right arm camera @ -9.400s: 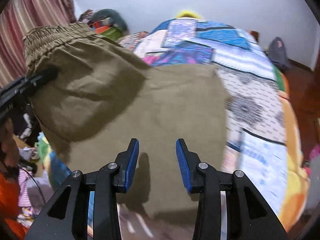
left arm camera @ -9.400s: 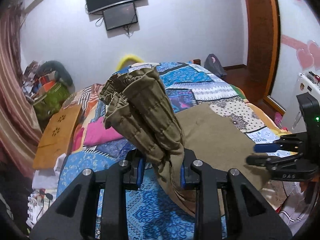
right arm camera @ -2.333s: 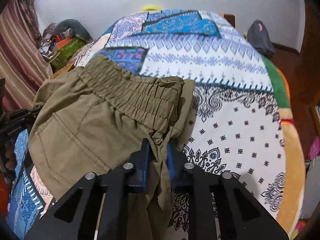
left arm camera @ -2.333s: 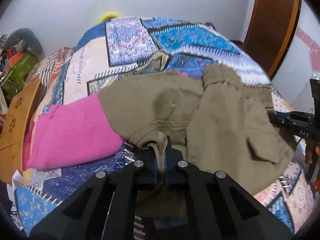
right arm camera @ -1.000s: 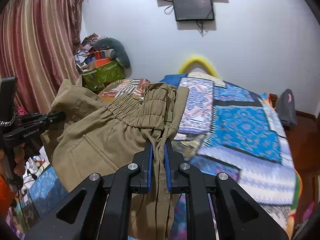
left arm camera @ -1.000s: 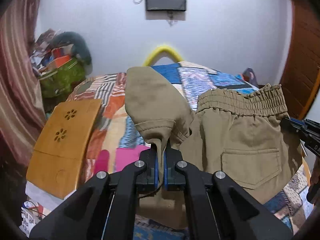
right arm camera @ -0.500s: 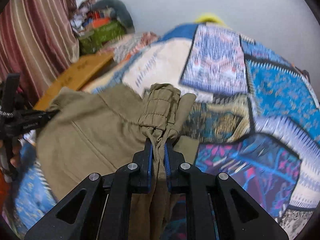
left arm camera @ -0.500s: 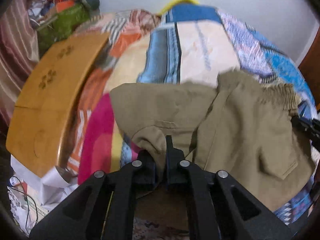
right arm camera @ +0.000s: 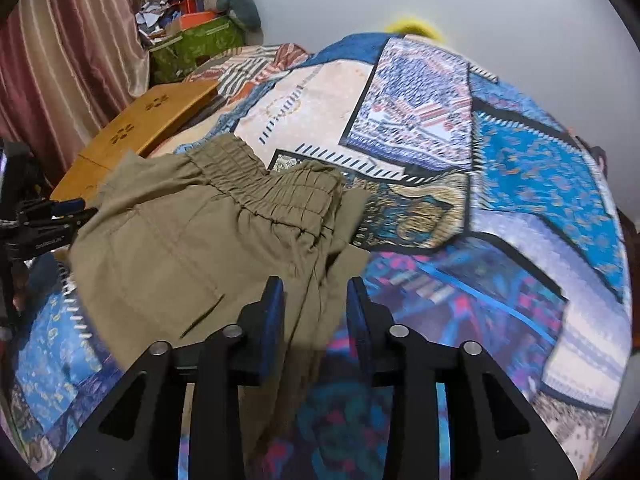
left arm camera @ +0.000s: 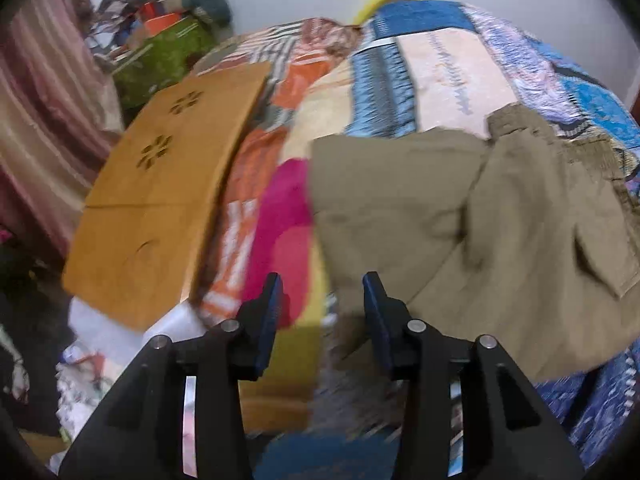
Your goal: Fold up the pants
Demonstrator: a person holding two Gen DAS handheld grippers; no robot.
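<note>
1. Left wrist: left gripper [left arm camera: 322, 296] jaws have just been opening and now stand apart with nothing pinched. The pants [left arm camera: 480, 232] lie on the patchwork bedspread [left arm camera: 440, 80], their edge just ahead of the tips. Back out straight so the fold doesn't drag.
2. Right wrist: right gripper [right arm camera: 314, 300] jaws have just been opening; fabric sits between them, unpinched. Olive woven cloth, a gathered elastic waistband [right arm camera: 276, 192], soft creases. Flatten before the next fold.
</note>
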